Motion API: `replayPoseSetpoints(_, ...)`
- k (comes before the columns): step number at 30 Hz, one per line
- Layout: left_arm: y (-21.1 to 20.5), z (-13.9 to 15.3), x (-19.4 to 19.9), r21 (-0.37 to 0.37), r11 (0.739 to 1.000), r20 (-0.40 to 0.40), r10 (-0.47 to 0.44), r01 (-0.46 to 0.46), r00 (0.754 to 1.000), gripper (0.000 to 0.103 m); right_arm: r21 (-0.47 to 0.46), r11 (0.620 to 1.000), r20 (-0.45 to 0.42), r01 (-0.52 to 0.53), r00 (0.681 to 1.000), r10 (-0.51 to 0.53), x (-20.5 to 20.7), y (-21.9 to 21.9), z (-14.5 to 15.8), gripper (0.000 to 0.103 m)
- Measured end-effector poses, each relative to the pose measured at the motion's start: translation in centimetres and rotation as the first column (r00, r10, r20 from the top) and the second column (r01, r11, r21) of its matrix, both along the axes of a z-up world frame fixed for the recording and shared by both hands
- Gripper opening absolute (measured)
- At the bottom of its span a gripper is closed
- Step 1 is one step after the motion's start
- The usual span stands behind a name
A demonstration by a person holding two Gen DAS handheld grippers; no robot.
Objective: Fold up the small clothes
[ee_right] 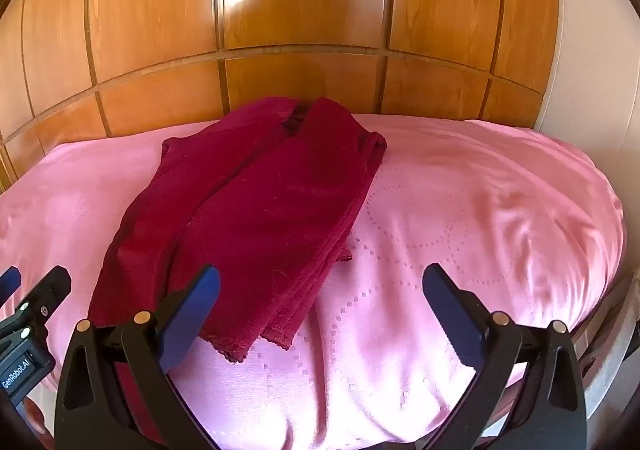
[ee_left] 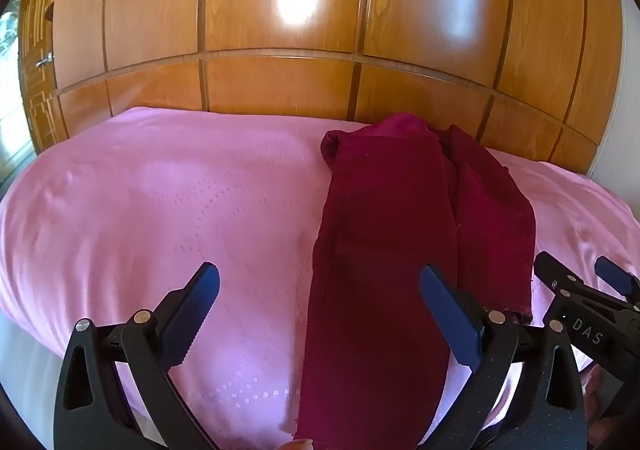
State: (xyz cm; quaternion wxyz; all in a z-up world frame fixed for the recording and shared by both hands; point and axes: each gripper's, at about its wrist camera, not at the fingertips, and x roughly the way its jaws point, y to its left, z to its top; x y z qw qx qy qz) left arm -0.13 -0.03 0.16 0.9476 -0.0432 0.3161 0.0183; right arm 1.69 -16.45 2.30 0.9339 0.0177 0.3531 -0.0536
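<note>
Currently, both tools are hovering over the near end of the dark red garment point(ee_left: 384, 234), which is lying lengthwise on the pink bedspread point(ee_left: 160, 210) in front of the wooden wardrobe point(ee_left: 280, 10). The left gripper point(ee_left: 320, 290) is holding its jaws wide apart with nothing clamped; its right finger is showing over the cloth and its left finger over bare bedspread. The right gripper point(ee_right: 320, 290) is likewise standing wide apart and empty, its left finger over the garment's hem. This spacing is probably putting each tool near one lower corner, ready for a fold away from the person.

The left wrist view is showing the garment as a long strip with a second layer beside it. The right wrist view is revealing two overlapping panels and the stitched hem point(ee_right: 276, 334), plus the bedspread's dotted pattern point(ee_right: 420, 218).
</note>
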Motion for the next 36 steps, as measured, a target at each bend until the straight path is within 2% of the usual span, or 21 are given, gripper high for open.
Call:
replayPoseSetpoints(9, -0.1, -0.3, 0.1, -0.006, 1.000, -0.021, 0.002, -0.002, 1.000, 0.099, -0.041, 0.999, 0.009, -0.001, 1.000, 0.001, -0.2, 0.4, 0.0, 0.101)
replayPoseSetpoints(36, 0.0, -0.8, -0.2, 0.013, 1.000, -0.027, -0.011, 0.012, 1.000, 0.099, -0.041, 0.999, 0.009, 0.002, 1.000, -0.002, -0.1, 0.4, -0.2, 0.101)
